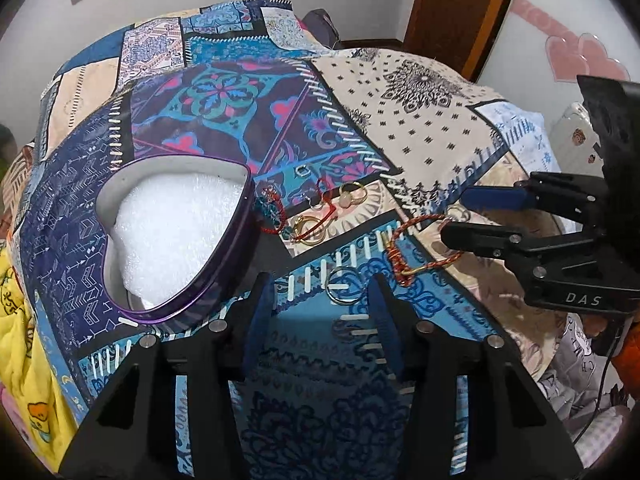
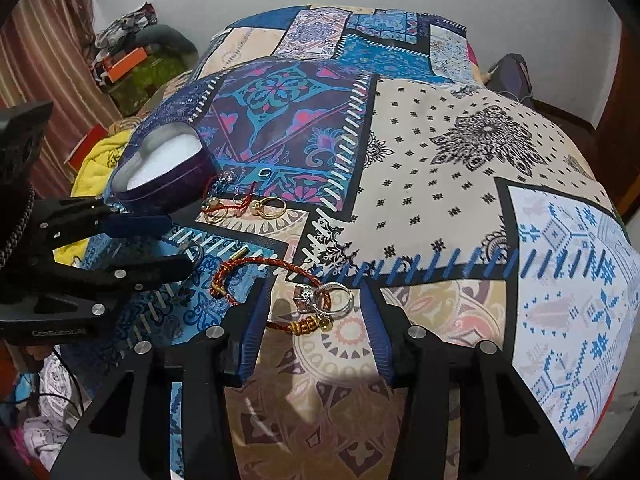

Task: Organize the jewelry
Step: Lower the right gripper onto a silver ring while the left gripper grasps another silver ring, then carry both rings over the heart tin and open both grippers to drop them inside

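Straddling a plain ring, left gripper jaws parted (right gripper likewise, silver ring).

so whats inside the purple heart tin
The purple heart tin holds only white foam padding, which fills it nearly to the rim. No jewelry lies on the foam; anything beneath it is hidden.
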Action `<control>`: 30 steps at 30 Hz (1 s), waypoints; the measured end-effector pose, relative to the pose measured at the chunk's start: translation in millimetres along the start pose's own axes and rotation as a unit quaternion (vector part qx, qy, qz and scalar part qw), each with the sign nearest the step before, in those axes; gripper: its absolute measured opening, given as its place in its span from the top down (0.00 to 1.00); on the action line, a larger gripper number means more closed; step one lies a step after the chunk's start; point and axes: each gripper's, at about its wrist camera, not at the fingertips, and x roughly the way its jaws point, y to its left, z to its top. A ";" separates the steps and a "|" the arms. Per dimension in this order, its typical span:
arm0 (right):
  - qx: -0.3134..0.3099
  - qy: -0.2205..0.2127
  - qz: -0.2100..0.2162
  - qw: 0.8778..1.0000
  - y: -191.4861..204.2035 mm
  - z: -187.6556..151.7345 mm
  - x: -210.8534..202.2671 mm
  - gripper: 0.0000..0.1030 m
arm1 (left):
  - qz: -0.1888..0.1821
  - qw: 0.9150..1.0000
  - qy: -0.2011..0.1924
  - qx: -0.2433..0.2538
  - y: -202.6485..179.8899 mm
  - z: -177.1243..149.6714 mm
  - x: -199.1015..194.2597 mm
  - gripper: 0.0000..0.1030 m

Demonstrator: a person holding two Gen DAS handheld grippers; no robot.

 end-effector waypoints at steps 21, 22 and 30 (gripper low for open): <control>0.002 -0.009 -0.017 1.000 2.5 0.6 -0.6 0.73 | -0.018 1.000 -0.021 -0.004 -0.2 1.5 -0.1 0.80; 0.003 -0.012 -0.016 1.000 3.0 2.0 -2.5 0.73 | -0.017 1.000 -0.025 -0.007 1.5 1.8 -3.5 0.80; 0.002 -0.048 -0.013 0.999 13.3 19.9 -22.4 0.73 | -0.002 0.998 -0.064 -0.022 9.6 6.9 -33.4 0.80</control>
